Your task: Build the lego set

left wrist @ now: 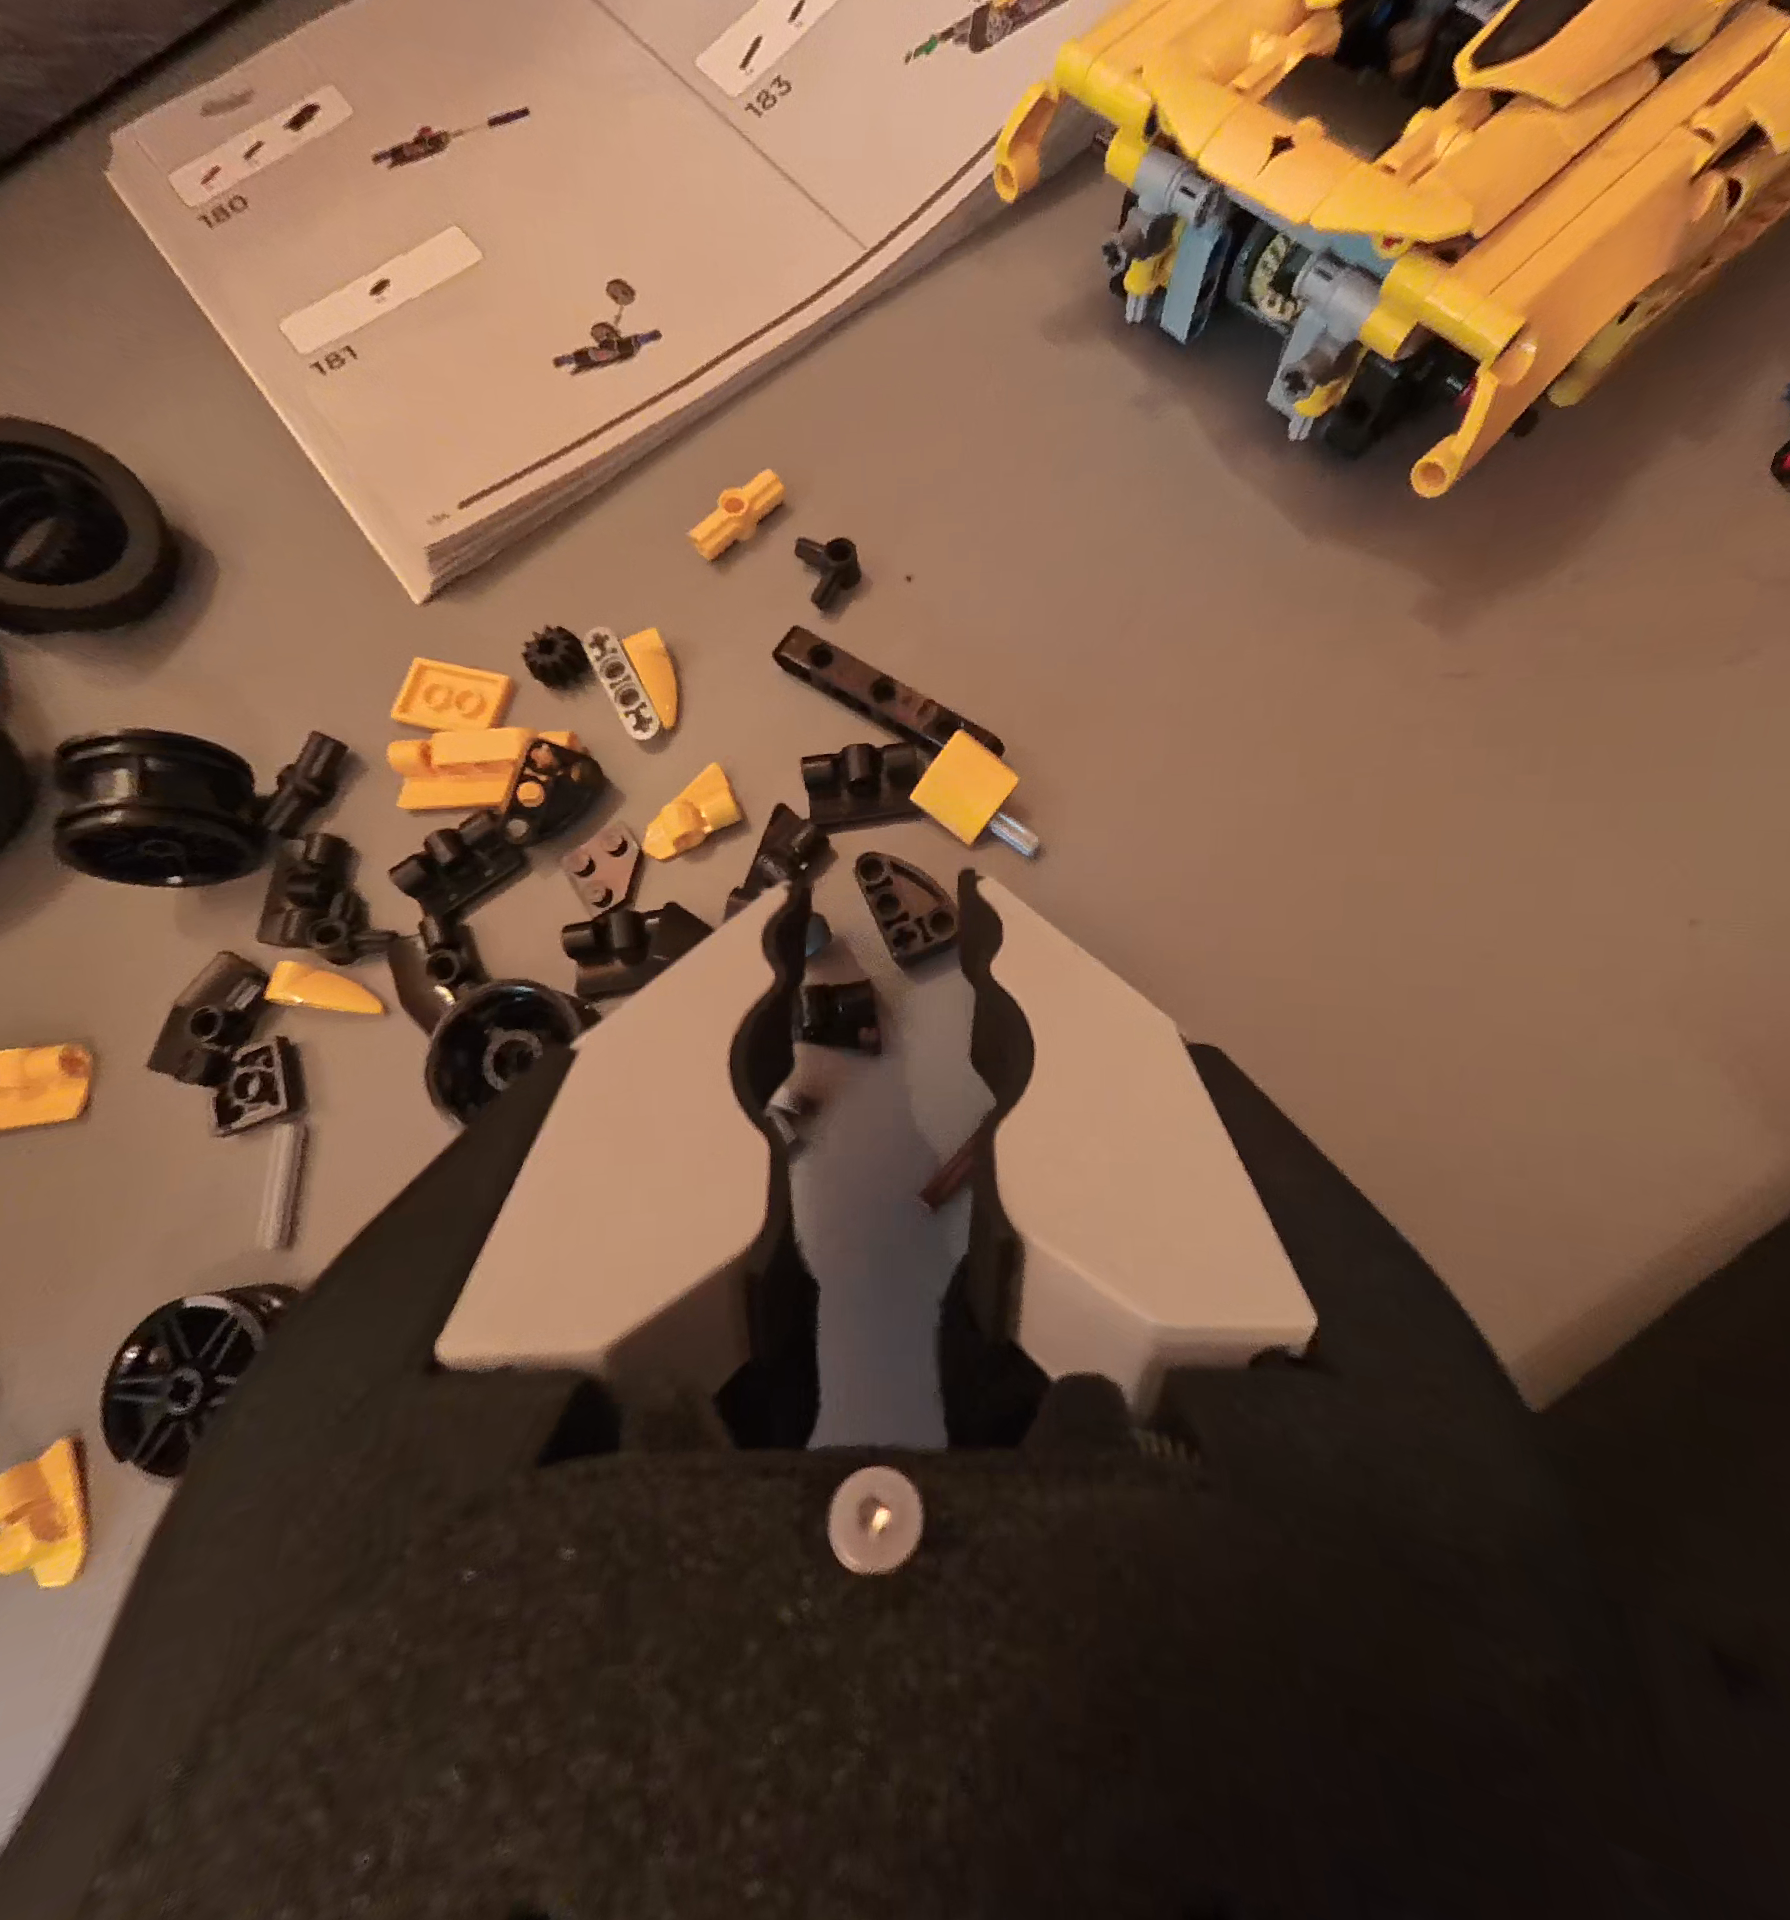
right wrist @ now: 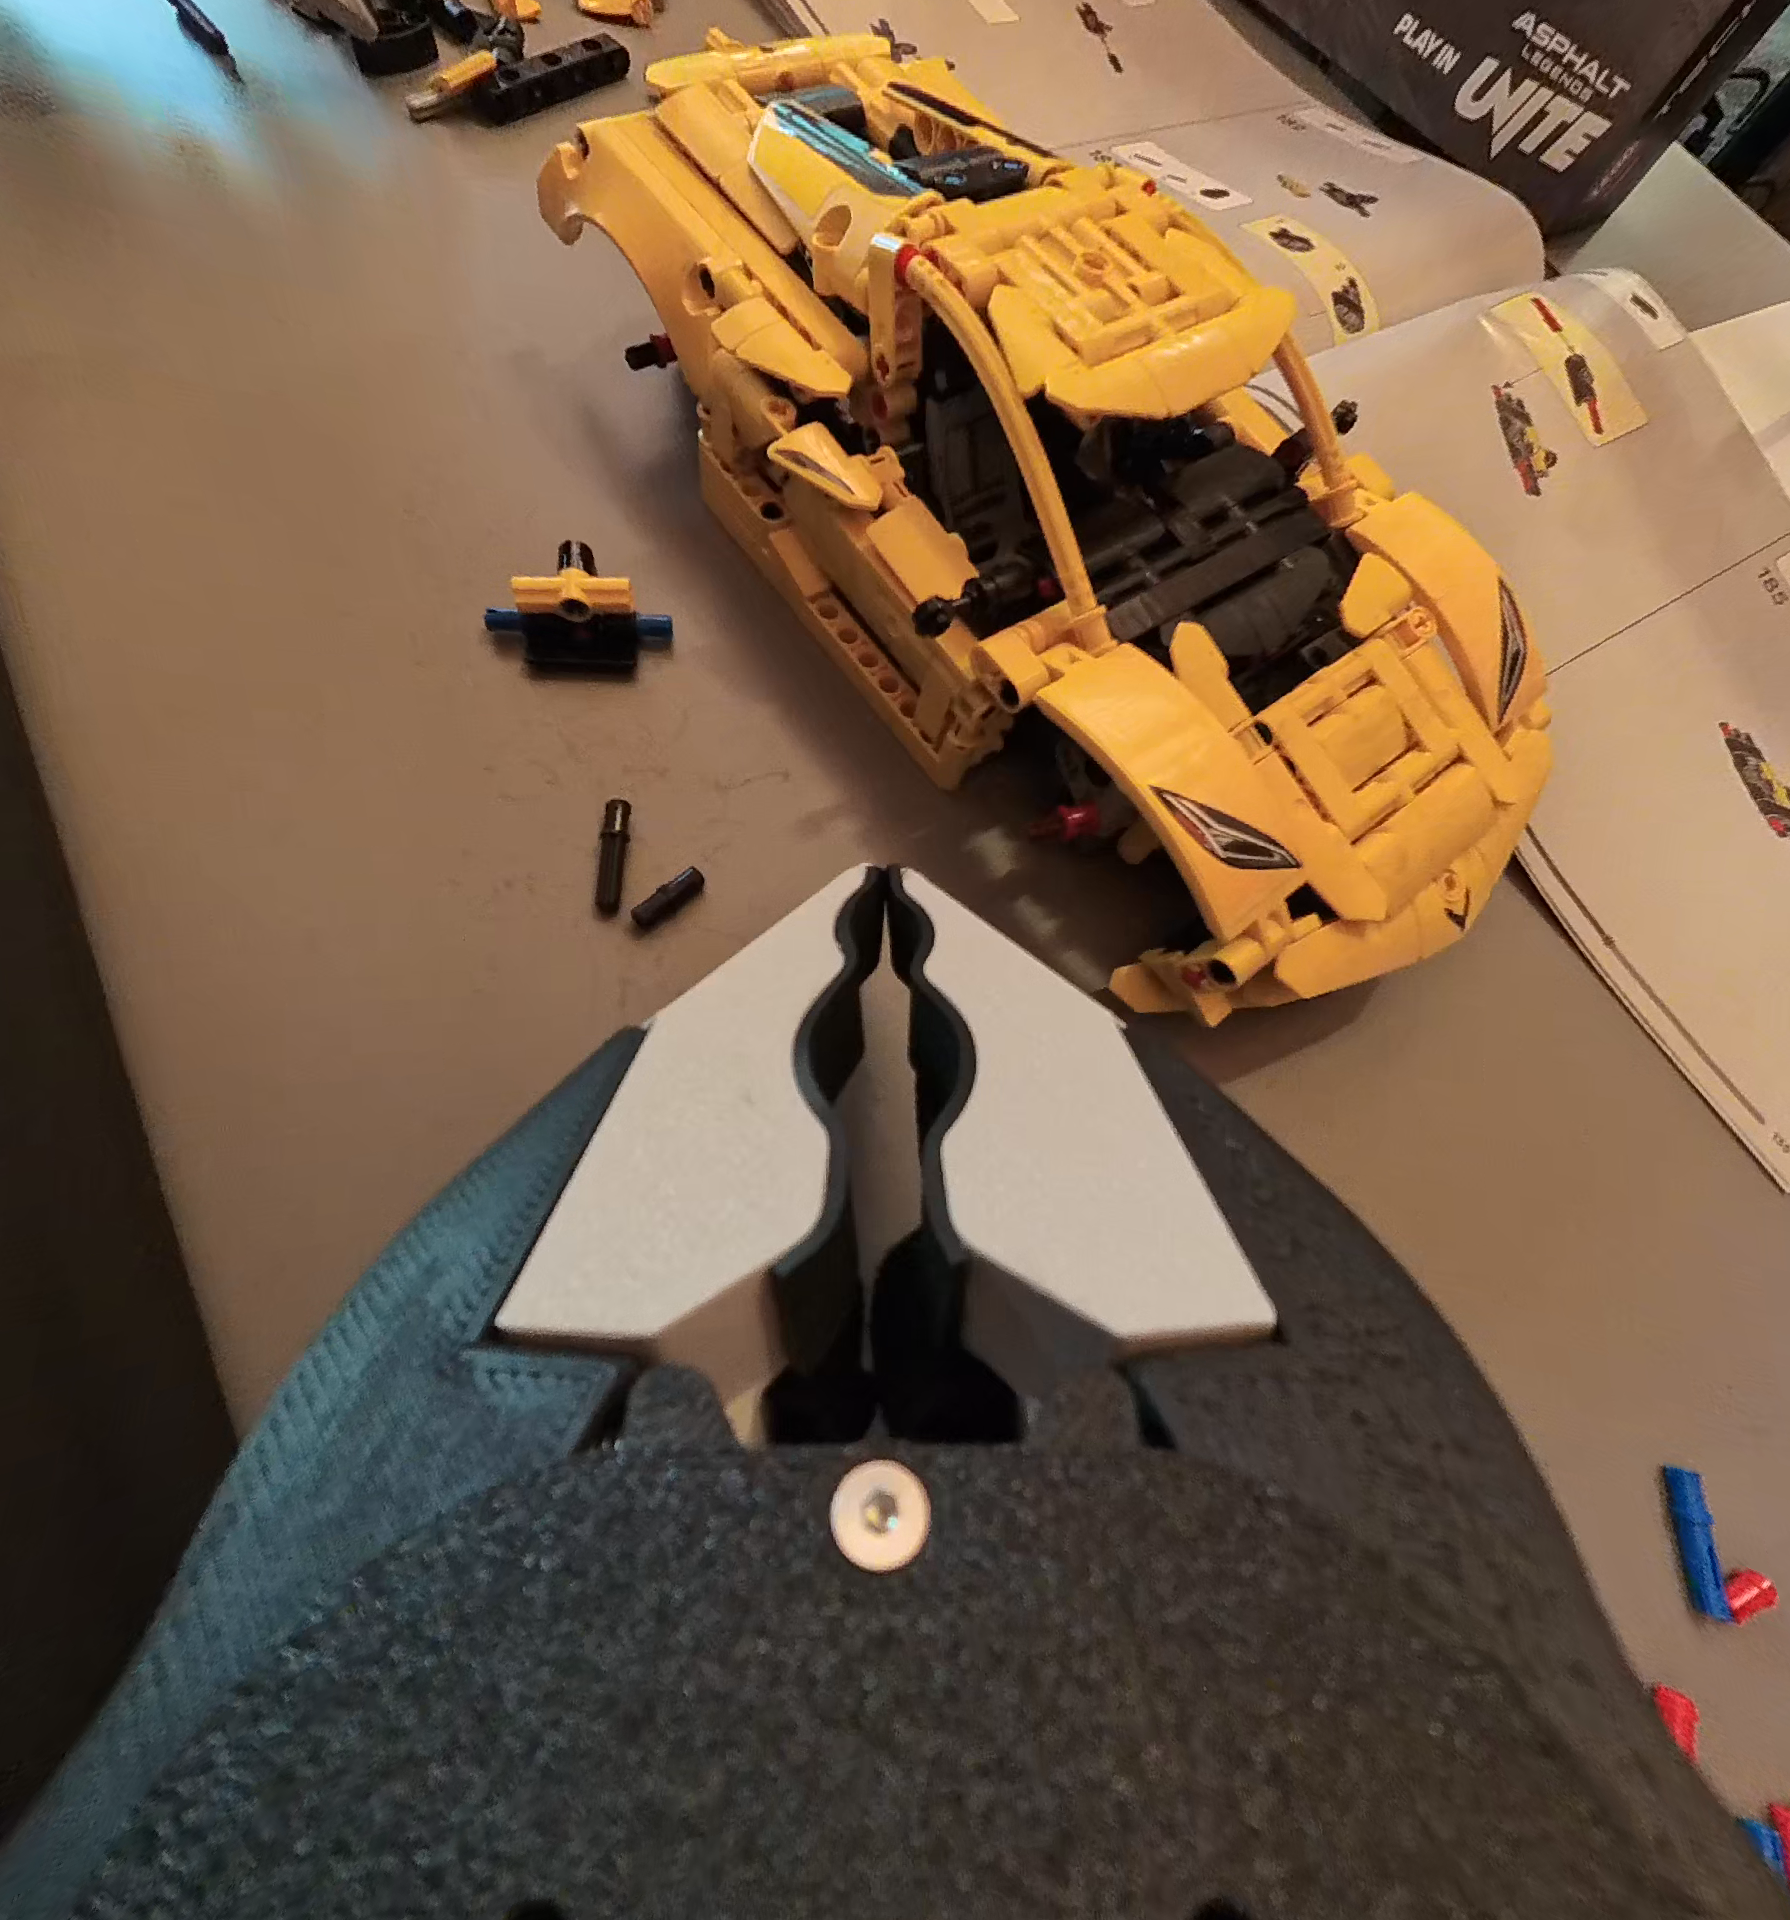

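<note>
The part-built yellow Lego car (right wrist: 1130,499) stands on the grey table; its rear also shows at the top right of the left wrist view (left wrist: 1442,177). My left gripper (left wrist: 880,894) is open and hovers over a pile of loose yellow and black pieces (left wrist: 517,790). A small black piece (left wrist: 834,1013) and a brown axle (left wrist: 958,1179) lie on the table in the gap between its fingers. My right gripper (right wrist: 886,875) is shut and empty, just left of the car's nose. A small yellow, black and blue sub-assembly (right wrist: 577,618) and two black pins (right wrist: 610,857) lie to its front left.
The open instruction booklet (left wrist: 517,270) lies behind the pile and also beside the car (right wrist: 1701,675). Black tyres (left wrist: 39,520) and wheel rims (left wrist: 158,805) sit at the left. A dark box (right wrist: 1514,94) stands at the back right. Blue and red pieces (right wrist: 1701,1548) lie near right. Spacing between my two grippers at the tips: around 30 cm.
</note>
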Demonstrator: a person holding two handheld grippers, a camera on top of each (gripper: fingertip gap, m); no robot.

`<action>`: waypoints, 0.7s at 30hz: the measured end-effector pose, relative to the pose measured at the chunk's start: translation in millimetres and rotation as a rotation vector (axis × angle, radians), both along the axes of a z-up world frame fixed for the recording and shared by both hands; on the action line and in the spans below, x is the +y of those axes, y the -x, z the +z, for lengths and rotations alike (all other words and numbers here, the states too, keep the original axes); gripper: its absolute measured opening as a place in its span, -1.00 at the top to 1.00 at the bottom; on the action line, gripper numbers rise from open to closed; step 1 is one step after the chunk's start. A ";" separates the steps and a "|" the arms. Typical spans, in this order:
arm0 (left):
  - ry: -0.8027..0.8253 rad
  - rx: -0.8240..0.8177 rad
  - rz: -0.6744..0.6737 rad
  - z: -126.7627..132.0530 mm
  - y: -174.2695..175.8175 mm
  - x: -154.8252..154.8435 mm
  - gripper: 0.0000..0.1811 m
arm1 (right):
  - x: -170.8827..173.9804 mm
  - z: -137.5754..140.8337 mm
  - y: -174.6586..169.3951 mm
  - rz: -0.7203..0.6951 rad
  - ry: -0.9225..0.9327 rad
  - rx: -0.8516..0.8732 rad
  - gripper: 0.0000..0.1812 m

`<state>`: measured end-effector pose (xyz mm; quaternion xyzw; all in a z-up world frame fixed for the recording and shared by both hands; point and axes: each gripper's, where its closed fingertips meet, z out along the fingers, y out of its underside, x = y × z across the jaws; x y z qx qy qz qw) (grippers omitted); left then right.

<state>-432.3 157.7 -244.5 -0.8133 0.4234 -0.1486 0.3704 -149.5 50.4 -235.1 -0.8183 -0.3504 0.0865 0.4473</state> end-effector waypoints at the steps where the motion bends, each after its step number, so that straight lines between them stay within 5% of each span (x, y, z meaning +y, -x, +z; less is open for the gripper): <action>1: 0.012 -0.001 0.003 -1.9 0.6 -0.3 0.69 | -0.1 -0.3 0.2 0.001 0.001 -0.001 1.00; 21: 0.019 0.019 0.015 -3.1 -1.3 -4.6 0.83 | -2.0 2.7 0.2 0.004 -0.014 0.005 1.00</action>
